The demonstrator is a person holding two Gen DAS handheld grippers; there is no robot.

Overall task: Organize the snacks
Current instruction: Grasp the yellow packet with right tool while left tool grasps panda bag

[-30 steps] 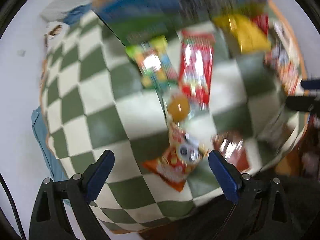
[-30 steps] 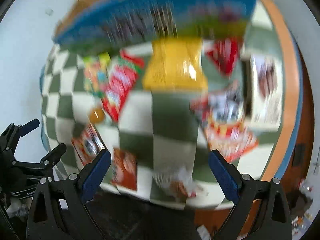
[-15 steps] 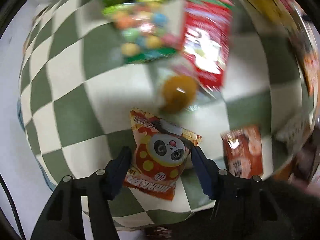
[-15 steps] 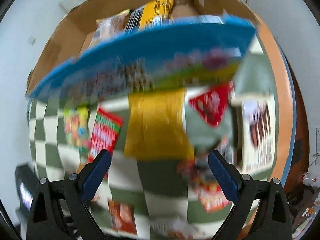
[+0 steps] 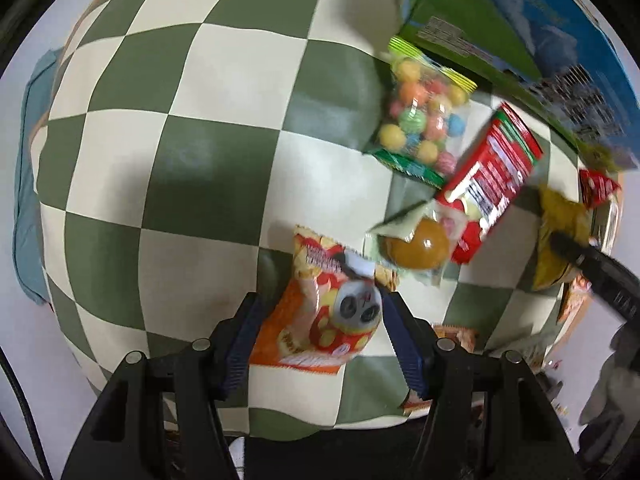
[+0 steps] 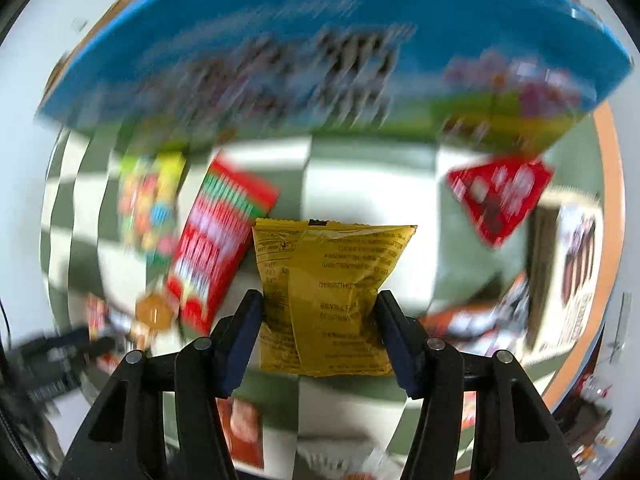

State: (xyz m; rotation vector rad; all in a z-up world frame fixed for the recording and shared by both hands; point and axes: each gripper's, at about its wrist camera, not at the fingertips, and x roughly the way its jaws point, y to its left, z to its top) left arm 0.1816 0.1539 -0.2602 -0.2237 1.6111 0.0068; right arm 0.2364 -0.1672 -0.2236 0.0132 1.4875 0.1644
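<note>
A: What does the left tool (image 5: pixel 320 334) hold?

B: It has just closed on the panda snack bag (image 5: pixel 320 320), above the checkered surface (image 5: pixel 200 128).

A: The right tool (image 6: pixel 318 336)?

B: Just closed on the yellow bag (image 6: pixel 332 296), below the blue box (image 6: pixel 280 40).

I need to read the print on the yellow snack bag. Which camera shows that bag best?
The right wrist view: the yellow bag fills the centre, sharp, between the right gripper pads. The left wrist view shows only a blurred strip of it at the right edge, partly behind a dark finger.
</note>
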